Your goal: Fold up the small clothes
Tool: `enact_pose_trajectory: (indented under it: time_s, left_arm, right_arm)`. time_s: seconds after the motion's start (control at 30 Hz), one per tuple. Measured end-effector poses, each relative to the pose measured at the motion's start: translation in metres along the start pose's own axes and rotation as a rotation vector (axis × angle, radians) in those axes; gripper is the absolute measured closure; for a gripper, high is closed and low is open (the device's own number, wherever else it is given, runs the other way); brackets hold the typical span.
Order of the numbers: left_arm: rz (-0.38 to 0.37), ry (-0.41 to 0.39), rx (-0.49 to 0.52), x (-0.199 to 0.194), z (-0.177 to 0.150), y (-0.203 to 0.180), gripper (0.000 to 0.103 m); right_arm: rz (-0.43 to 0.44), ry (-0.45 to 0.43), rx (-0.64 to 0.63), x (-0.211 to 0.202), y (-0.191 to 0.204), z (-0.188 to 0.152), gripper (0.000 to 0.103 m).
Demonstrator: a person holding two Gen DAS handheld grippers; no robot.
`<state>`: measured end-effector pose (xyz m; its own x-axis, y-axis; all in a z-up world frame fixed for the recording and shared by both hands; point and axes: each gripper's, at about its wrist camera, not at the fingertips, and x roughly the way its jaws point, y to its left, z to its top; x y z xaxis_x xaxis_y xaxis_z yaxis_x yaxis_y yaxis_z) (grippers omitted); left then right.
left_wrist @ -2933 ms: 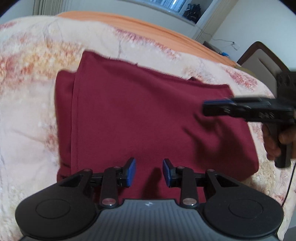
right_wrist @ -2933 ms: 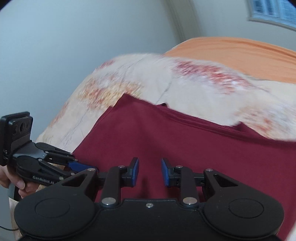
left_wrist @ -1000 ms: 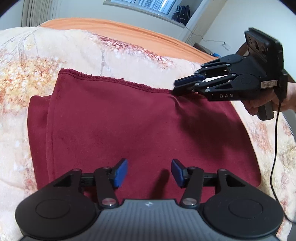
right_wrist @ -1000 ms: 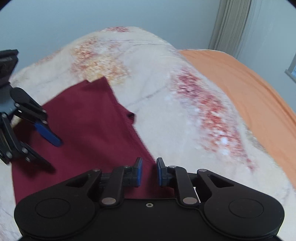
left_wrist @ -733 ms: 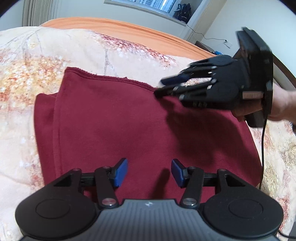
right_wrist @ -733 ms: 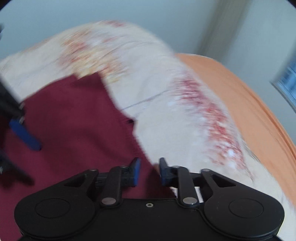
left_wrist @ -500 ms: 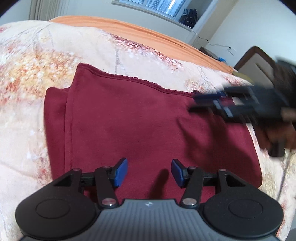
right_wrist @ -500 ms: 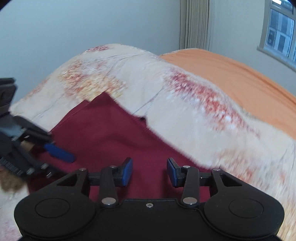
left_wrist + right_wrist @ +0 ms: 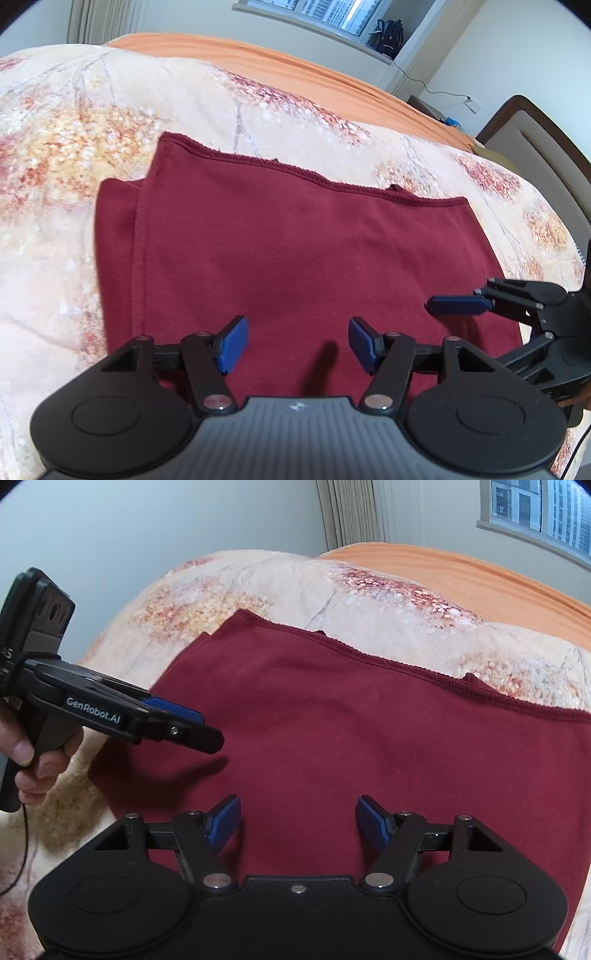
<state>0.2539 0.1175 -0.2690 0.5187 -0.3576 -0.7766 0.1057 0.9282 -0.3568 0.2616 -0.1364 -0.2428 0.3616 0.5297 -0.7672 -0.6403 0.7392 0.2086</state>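
Floral blanket (image 9: 66,155) | maroon garment (image 9: 295,251) flat | both hand-held grippers opening, empty | hand (image 9: 33,753) only right view

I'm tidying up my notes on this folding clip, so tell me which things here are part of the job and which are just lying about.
Part of the job:
- dark red garment
- left gripper, jaws opening, nothing between them
- right gripper, jaws opening, nothing between them
- patterned blanket it lies on

Just lying about:
- orange sheet
- black bag by the window

Home bedroom for sure: bed with a floral beige blanket (image 9: 92,122), orange sheet (image 9: 295,77), wooden headboard (image 9: 546,147), curtained window (image 9: 532,506).
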Motion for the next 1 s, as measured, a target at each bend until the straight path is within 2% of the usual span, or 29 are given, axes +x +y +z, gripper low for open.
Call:
enact_pose_trajectory:
  time_s: [0.23,0.33,0.43,0.53,0.63,0.8,1.0]
  left_arm:
    - [0.059,-0.069,-0.031,-0.032,0.003,0.02,0.036]
    - [0.069,-0.109,-0.104,-0.051,0.0,0.043,0.034]
    - [0.113,-0.121,-0.171,-0.061,-0.005,0.066,0.034]
    - [0.06,-0.116,-0.245,-0.063,-0.01,0.083,0.034]
    - [-0.016,-0.069,-0.284,-0.049,-0.018,0.091,0.037]
    - [-0.021,-0.038,-0.327,-0.023,-0.025,0.1,0.039]
    - [-0.054,-0.034,-0.351,0.001,-0.01,0.101,0.034]
  right_arm:
    - [-0.008,-0.028,-0.002,-0.01,0.004,0.001,0.034]
    - [-0.01,-0.042,0.007,-0.014,0.007,0.0,0.034]
    - [-0.003,-0.056,0.02,-0.017,0.01,-0.002,0.034]
    - [0.002,-0.059,0.034,-0.017,0.013,-0.003,0.037]
    - [-0.001,-0.061,0.041,-0.018,0.017,-0.004,0.038]
    - [-0.005,-0.076,0.055,-0.024,0.02,-0.003,0.04]
    - [-0.06,-0.073,0.081,-0.02,0.015,0.002,0.05]
